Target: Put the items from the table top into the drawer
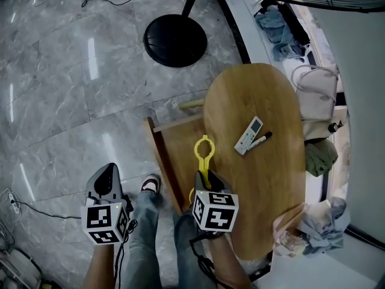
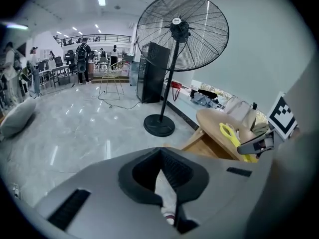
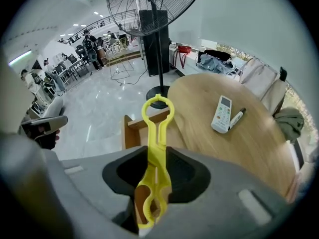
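My right gripper [image 1: 203,177] [image 3: 158,156] is shut on a yellow plastic opener [image 1: 204,152] [image 3: 157,133]. The opener's ring end points away from me, over the open wooden drawer [image 1: 180,146] [image 3: 134,131] at the table's left side. On the oval wooden table [image 1: 274,185] [image 3: 254,148] lie a white remote [image 1: 249,135] [image 3: 222,114] and a black-capped marker [image 1: 260,140] [image 3: 237,118], side by side. My left gripper [image 1: 107,174] [image 2: 160,153] hangs over the floor to the left of the drawer. Its jaws meet at the tips and hold nothing.
A standing fan's round black base [image 1: 175,40] [image 2: 159,126] is on the marble floor beyond the drawer. Bags and clothes [image 1: 316,95] pile up along the wall right of the table. The person's legs and a shoe [image 1: 150,184] are between the grippers. A cable [image 1: 36,209] runs on the floor at left.
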`<state>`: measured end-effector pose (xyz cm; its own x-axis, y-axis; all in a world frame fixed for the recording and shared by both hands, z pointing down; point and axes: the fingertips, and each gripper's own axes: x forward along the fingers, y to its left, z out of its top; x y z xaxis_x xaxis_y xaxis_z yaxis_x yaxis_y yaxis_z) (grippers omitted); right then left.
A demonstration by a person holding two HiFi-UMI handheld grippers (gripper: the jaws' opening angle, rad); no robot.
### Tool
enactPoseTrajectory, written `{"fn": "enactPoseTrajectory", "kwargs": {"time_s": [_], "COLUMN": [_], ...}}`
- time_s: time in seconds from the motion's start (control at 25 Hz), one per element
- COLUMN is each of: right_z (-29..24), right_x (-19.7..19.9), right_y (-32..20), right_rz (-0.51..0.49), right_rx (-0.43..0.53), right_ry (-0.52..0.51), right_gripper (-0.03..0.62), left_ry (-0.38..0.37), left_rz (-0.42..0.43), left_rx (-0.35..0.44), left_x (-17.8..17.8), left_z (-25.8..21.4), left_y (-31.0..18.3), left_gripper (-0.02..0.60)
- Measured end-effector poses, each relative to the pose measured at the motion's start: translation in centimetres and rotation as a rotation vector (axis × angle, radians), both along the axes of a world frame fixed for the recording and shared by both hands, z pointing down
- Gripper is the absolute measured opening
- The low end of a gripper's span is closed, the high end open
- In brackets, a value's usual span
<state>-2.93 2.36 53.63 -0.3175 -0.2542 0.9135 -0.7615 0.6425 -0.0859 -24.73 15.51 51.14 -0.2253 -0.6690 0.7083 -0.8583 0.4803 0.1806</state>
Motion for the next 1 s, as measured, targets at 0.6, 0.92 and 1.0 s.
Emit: {"fn": "enactPoseTrajectory", "kwargs": {"time_s": [0.6, 0.92, 1.0], "right_z": [0.9, 0.3, -0.1], "right_x": [1.4, 3.7, 4.6], "right_y": [-1.4, -3.0, -3.7], "right_rz": [0.085, 0.174, 0.203], "right_rx": [-0.066, -0.053, -0.046], "right_ry": [-0.066, -0.073, -0.076], "right_gripper": [0.187, 0.187, 0.187], "left_ry": [0.008, 0.003, 0.000], "left_rz": [0.048, 0.110, 0.127], "left_rx": [-0.014, -0.023, -0.028], "left_x": [2.0, 3.2, 3.5], "left_z": [0.4, 0.2, 0.1], "left_y": [-2.6, -4.8, -5.5], "left_gripper": [-0.005, -0.005, -0.005]}}
